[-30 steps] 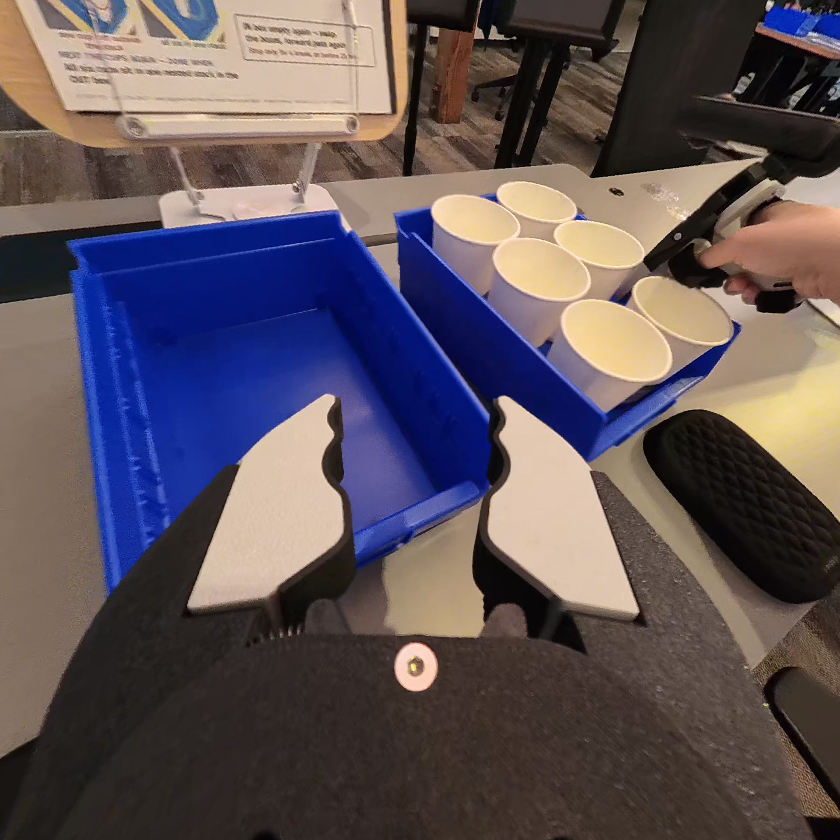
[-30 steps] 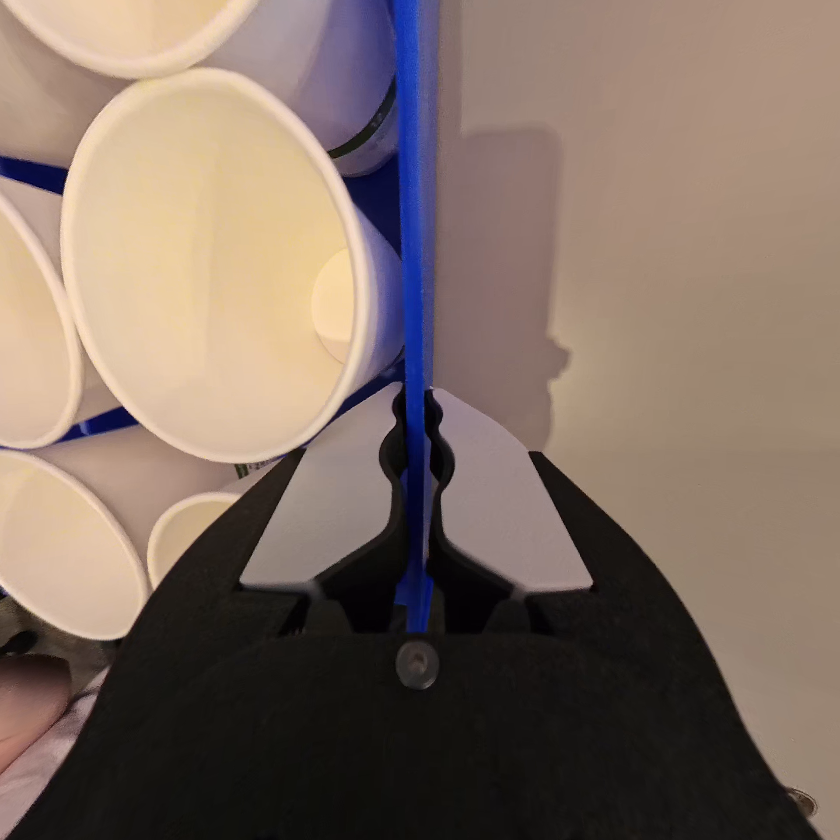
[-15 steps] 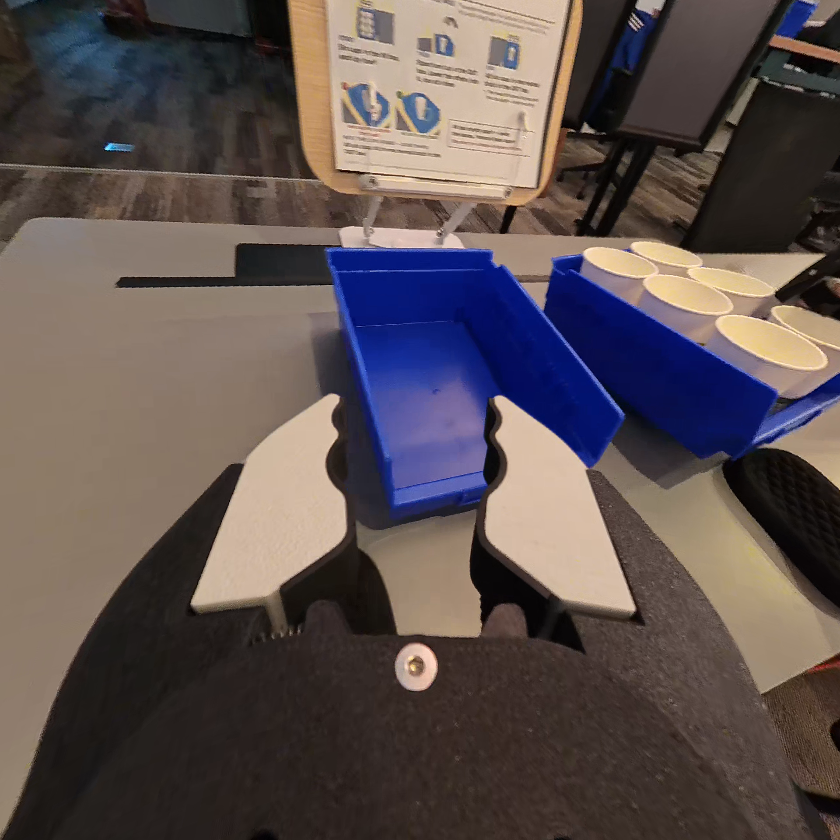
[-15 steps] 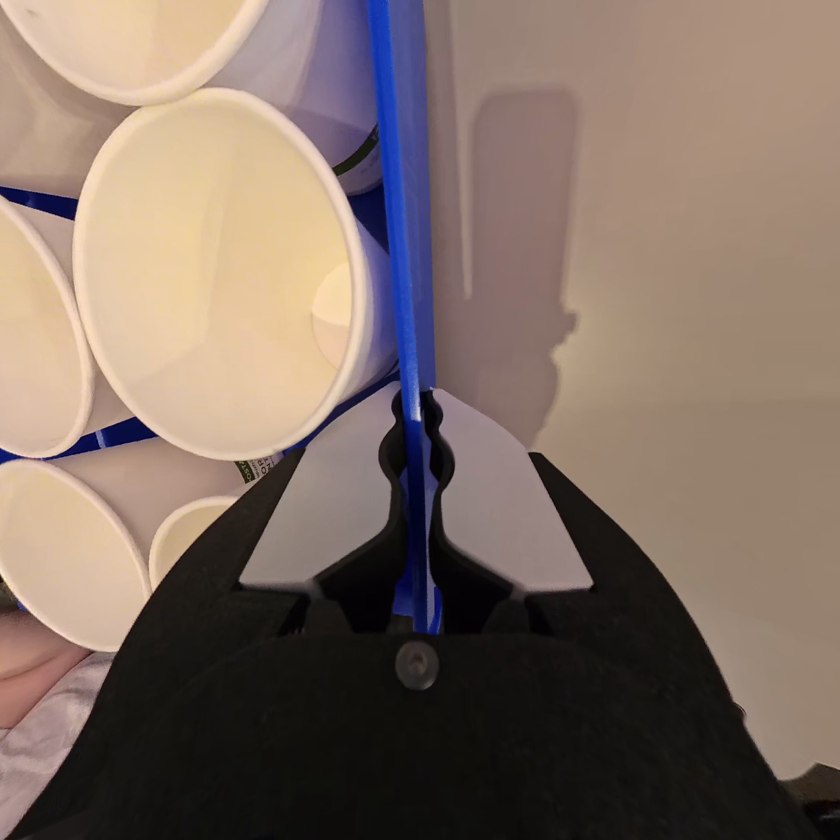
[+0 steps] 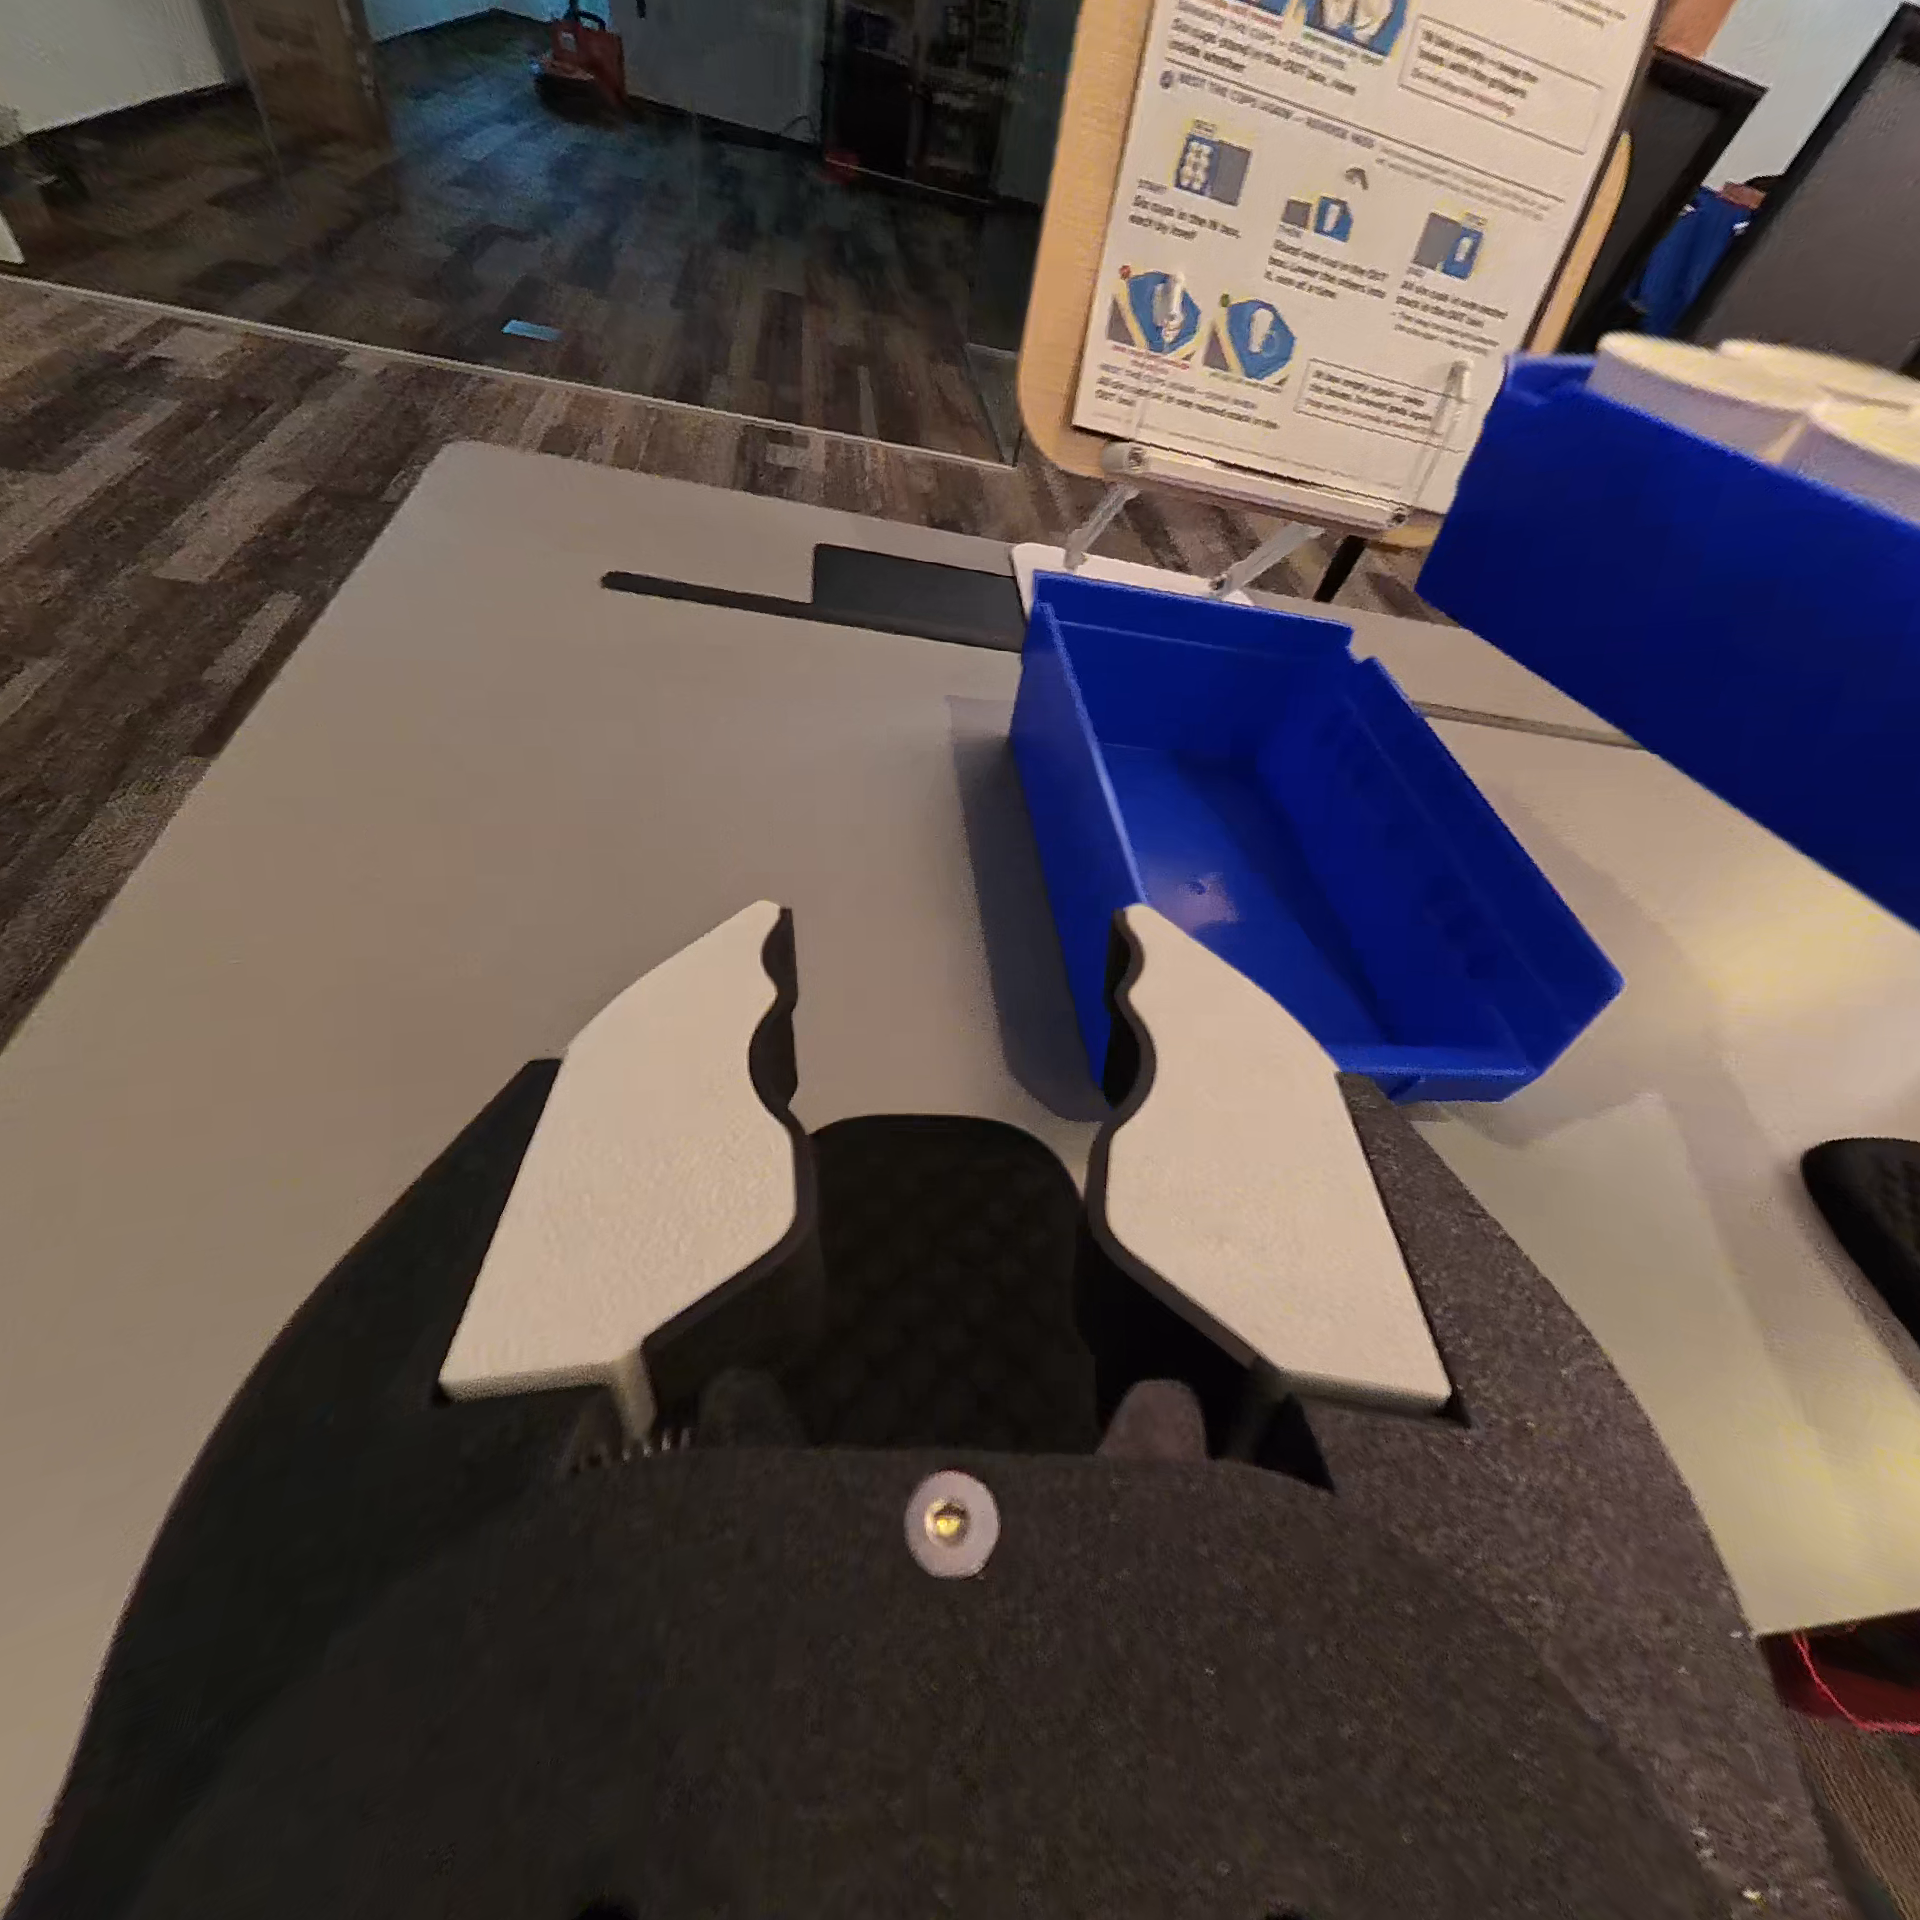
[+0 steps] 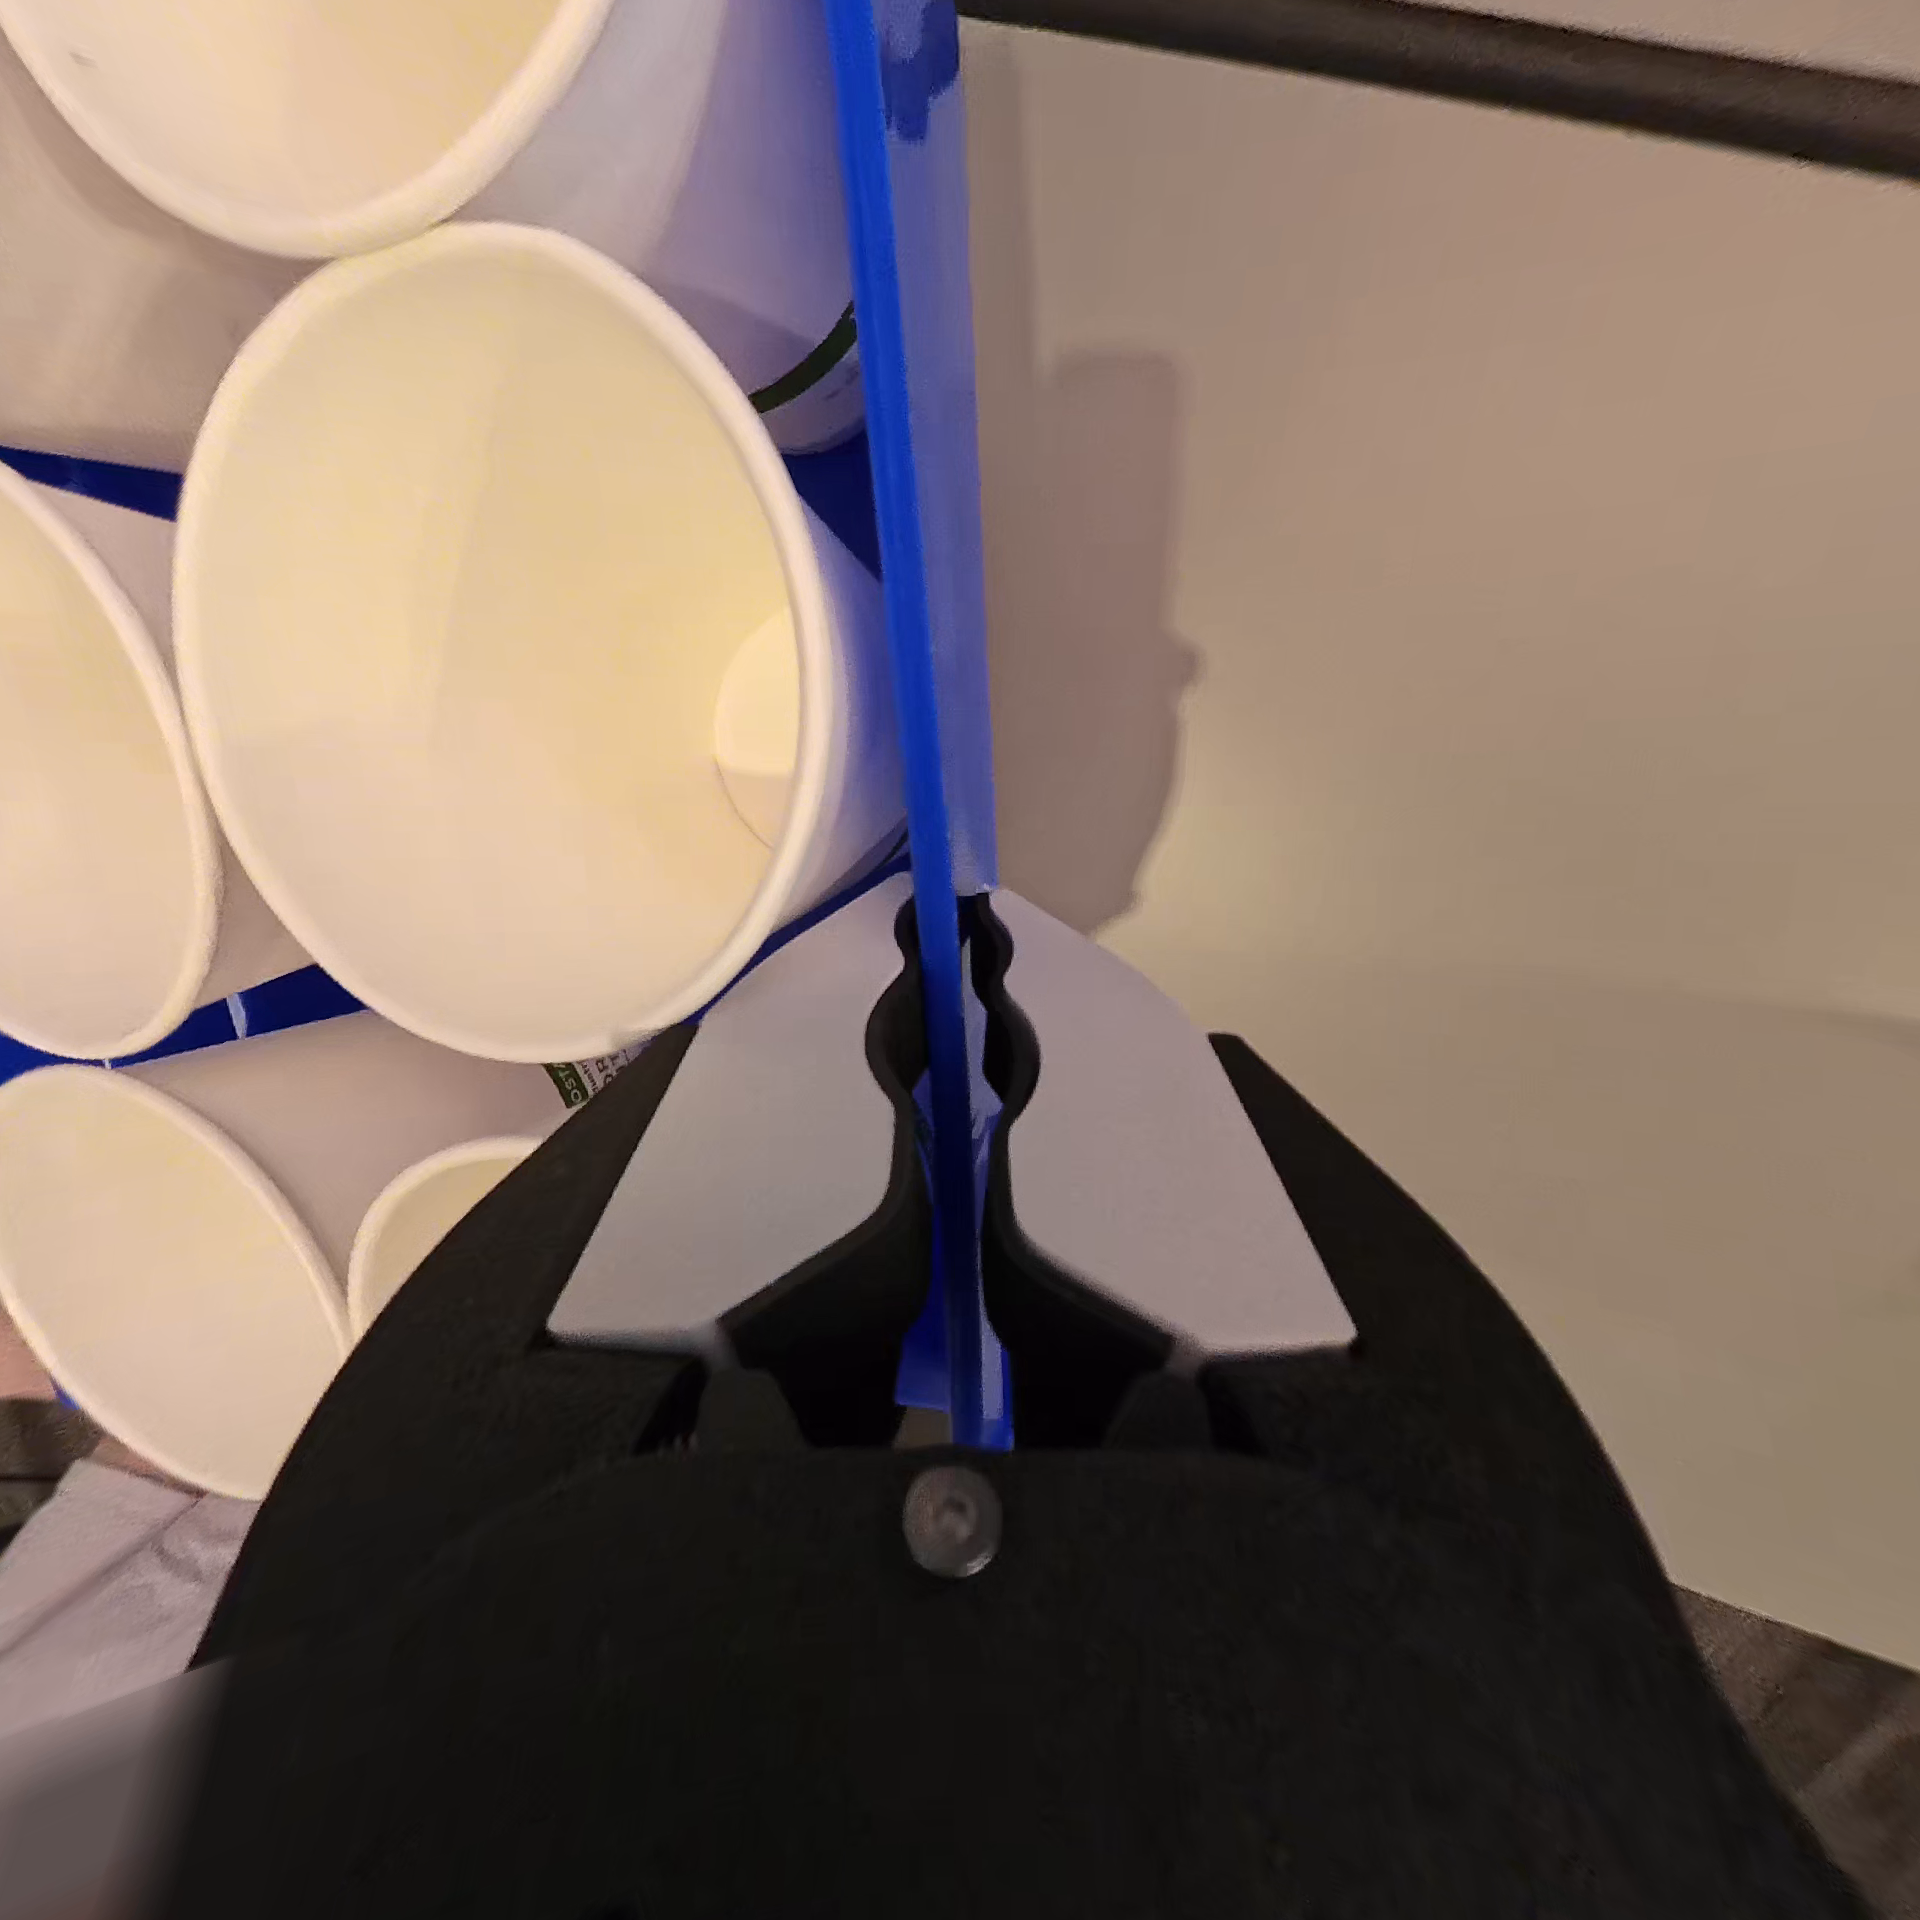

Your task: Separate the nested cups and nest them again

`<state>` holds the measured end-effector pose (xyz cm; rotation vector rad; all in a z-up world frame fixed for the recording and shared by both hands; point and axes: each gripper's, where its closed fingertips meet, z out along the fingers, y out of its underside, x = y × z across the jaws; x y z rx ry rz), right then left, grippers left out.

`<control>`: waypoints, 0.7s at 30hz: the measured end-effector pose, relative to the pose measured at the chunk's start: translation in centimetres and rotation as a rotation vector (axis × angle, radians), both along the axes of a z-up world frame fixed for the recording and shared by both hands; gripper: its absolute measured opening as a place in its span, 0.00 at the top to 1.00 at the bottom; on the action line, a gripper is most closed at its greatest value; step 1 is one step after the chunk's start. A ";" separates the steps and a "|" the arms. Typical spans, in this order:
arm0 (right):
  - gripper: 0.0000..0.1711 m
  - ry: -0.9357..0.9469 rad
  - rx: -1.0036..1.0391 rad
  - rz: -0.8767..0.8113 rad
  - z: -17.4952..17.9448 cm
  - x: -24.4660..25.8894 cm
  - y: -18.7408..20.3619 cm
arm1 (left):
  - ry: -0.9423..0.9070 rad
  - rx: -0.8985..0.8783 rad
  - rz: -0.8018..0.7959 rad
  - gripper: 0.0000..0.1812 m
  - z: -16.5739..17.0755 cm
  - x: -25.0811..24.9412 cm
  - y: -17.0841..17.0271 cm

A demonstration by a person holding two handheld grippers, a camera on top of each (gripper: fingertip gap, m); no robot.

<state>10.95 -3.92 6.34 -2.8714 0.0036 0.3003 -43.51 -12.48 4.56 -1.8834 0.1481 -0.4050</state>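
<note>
Several white paper cups (image 6: 499, 644) stand side by side in a blue bin. My right gripper (image 6: 951, 914) is shut on that bin's thin side wall (image 6: 904, 520). In the left wrist view the bin (image 5: 1704, 623) is lifted off the table at the upper right, with cup rims (image 5: 1766, 384) showing above its wall. A second blue bin (image 5: 1288, 862), empty, sits on the grey table. My left gripper (image 5: 951, 925) is open and empty, held over the table to the left of the empty bin's near corner.
An instruction sheet on a wooden stand (image 5: 1340, 239) stands behind the empty bin. A black quilted pad (image 5: 1870, 1216) lies at the table's right edge, another black pad (image 5: 935, 1247) lies under my left gripper. The grey table (image 5: 520, 831) stretches left; dark wood floor beyond.
My left gripper has pulled back and swung left, away from the bins. The bin of cups, held by my right gripper, has risen off the table and tilted.
</note>
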 end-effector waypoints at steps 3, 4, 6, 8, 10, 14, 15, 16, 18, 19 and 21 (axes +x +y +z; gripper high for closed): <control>0.97 0.016 0.010 0.097 1.8 -6.1 2.3 | -0.009 -0.006 0.037 0.69 -0.3 -2.1 -0.6; 0.97 0.026 0.013 0.135 2.3 -8.5 3.2 | -0.012 -0.011 0.049 0.69 -0.4 -2.8 -0.8; 0.97 0.054 0.019 0.211 2.8 -13.5 4.9 | -0.015 -0.017 0.075 0.69 -0.6 -4.4 -1.2; 0.97 0.091 0.025 0.292 3.0 -19.0 6.5 | -0.011 -0.023 0.104 0.69 -0.7 -6.0 -1.7; 0.97 0.128 0.031 0.368 2.9 -24.5 8.0 | 0.000 -0.031 0.135 0.69 -0.7 -7.6 -2.3; 0.97 0.177 0.052 0.499 2.4 -34.9 10.4 | 0.026 -0.037 0.193 0.69 -0.5 -10.7 -3.4; 0.97 0.186 0.062 0.528 2.2 -37.3 10.9 | 0.027 -0.031 0.211 0.69 -0.4 -11.5 -3.7; 0.97 0.198 0.071 0.551 1.9 -39.5 11.3 | 0.026 -0.025 0.227 0.70 -0.3 -12.3 -4.0; 0.97 0.228 0.075 0.585 0.8 -43.6 11.8 | 0.019 -0.023 0.253 0.70 -0.3 -13.6 -4.6; 0.97 0.244 0.074 0.595 0.1 -45.4 12.0 | 0.018 -0.027 0.262 0.70 -0.5 -14.2 -4.8; 0.97 0.259 0.076 0.603 -1.7 -48.4 12.4 | 0.023 -0.040 0.280 0.70 -0.9 -15.2 -5.1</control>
